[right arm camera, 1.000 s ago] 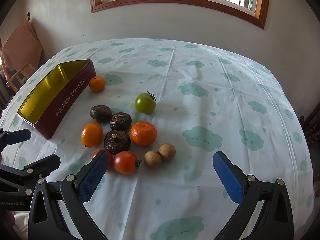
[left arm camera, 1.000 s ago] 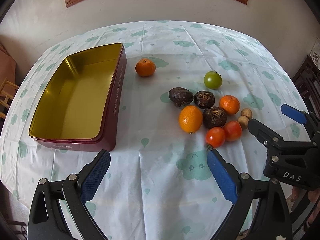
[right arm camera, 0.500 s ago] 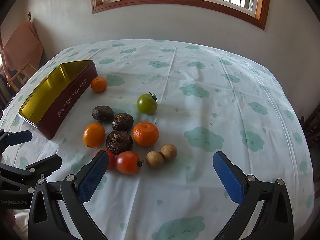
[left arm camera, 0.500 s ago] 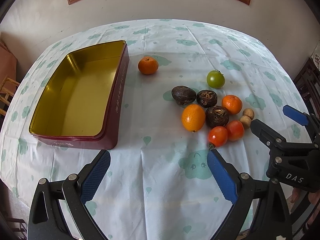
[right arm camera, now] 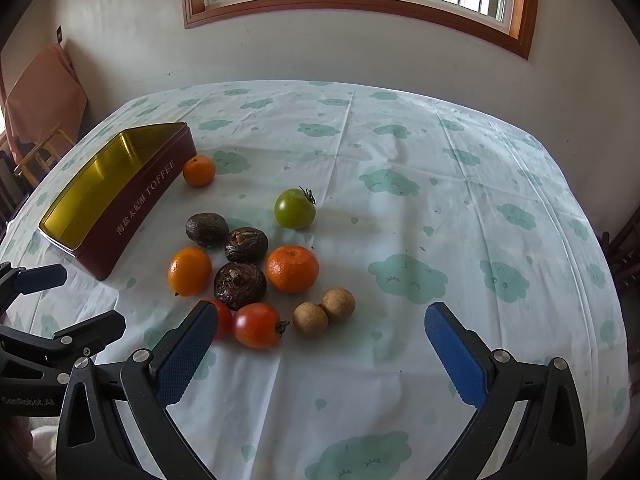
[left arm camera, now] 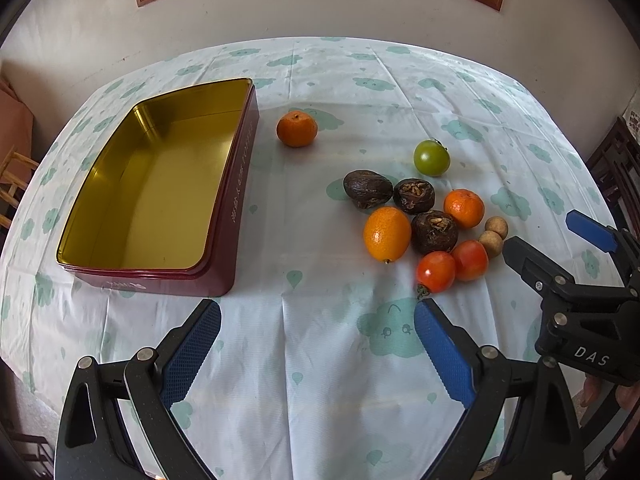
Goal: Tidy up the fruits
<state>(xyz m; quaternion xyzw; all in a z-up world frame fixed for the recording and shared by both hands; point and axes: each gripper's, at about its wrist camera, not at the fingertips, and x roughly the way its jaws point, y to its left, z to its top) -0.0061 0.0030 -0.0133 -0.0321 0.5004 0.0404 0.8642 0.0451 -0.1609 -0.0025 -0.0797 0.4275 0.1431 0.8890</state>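
Left gripper (left arm camera: 316,354) spread wide, empty, hovering near the tin (left arm camera: 224,216). Right gripper (right arm camera: 320,352) likewise agape, unloaded, just short of the red tomatoes (right arm camera: 256,326). Fruit clustered right of the empty tin. Approach stage, apparently; next: descend, close on one fruit.

2 wrist views from the near table (left arm camera: 320,360) edge; shared fruit cluster (right arm camera: 240,272).

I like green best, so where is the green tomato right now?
The green tomato sits on the tablecloth at the far edge of the fruit cluster, just beyond a tangerine and well right of the tin.
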